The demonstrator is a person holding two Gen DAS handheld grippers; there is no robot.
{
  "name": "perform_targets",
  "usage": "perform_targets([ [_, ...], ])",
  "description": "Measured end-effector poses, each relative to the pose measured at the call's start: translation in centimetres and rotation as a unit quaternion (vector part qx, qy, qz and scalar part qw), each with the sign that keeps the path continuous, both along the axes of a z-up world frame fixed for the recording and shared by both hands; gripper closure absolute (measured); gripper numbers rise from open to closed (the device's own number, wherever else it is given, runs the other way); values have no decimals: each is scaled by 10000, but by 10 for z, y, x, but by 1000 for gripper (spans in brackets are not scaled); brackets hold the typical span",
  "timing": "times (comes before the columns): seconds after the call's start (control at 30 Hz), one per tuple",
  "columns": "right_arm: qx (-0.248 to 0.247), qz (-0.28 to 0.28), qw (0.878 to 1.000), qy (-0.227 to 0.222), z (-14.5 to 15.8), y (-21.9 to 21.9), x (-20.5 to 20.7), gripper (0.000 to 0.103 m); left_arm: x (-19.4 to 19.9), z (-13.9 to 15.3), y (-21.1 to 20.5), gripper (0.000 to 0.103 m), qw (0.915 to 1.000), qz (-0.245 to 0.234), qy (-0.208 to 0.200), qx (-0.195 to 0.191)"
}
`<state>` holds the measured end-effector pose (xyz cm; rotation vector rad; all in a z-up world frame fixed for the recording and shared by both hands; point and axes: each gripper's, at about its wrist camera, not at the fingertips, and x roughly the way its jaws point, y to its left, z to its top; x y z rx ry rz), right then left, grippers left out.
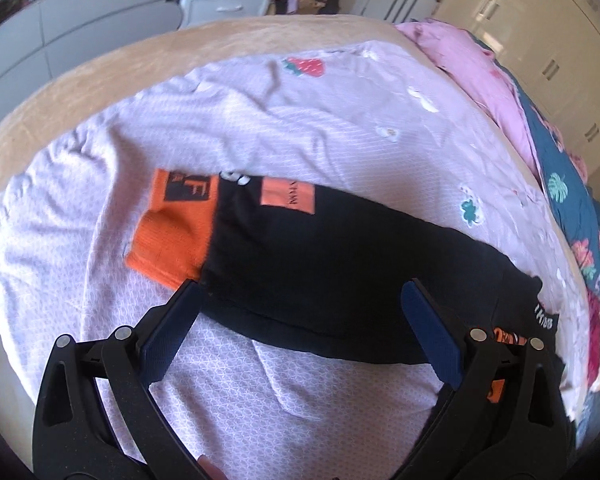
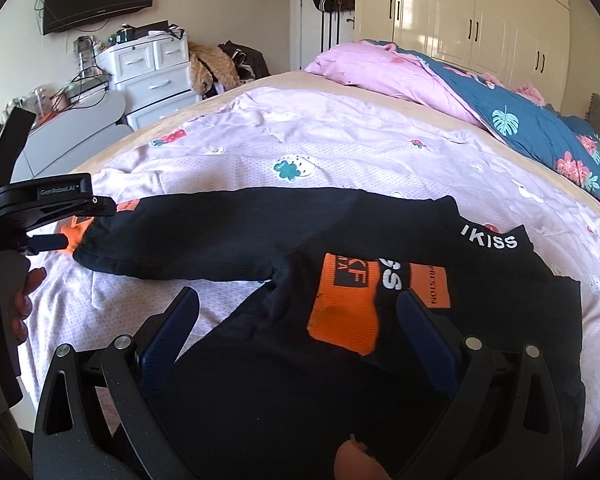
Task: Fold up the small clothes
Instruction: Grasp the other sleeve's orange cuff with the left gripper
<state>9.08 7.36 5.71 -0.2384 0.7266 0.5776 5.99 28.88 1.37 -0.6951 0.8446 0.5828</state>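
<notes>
1 garment (image 2: 340, 360), black with orange cuffs and white "IKISS" lettering, lies spread on the lilac quilt (image 1: 320, 120) of the bed. In the right wrist view, 1 sleeve extends left and the other is folded over the body, its orange cuff (image 2: 346, 312) on top.

Right claw (image 2: 300, 328): spread, hovering over the folded sleeve, its 2 fingers either side of the cuff, gripping nothing.

Left claw (image 1: 304, 316): spread, over the extended sleeve near its orange cuff (image 1: 172, 236), gripping nothing. In the right wrist view it appears at the left edge with a hand (image 2: 28, 300) on its handle.

Pink and blue floral bedding (image 2: 520, 120) is bunched along the far side of the bed. White wardrobes (image 2: 480, 12) and drawers (image 2: 152, 68) stand beyond.
</notes>
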Motion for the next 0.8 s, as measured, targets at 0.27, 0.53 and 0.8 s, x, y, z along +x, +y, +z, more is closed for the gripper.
perform_targets([
  [0.27,111,34,9998,171,-1,4,4,4,-10,-24,19,9,9968,446,26,-659],
  [0.53,98,111,9993,357,-2,9,13,4,0,-38,39,13,9975,579,58,-408],
  [0.8,31,139,9995,292,-3,12,15,5,-5,-29,56,81,9962,772,-327,-247],
])
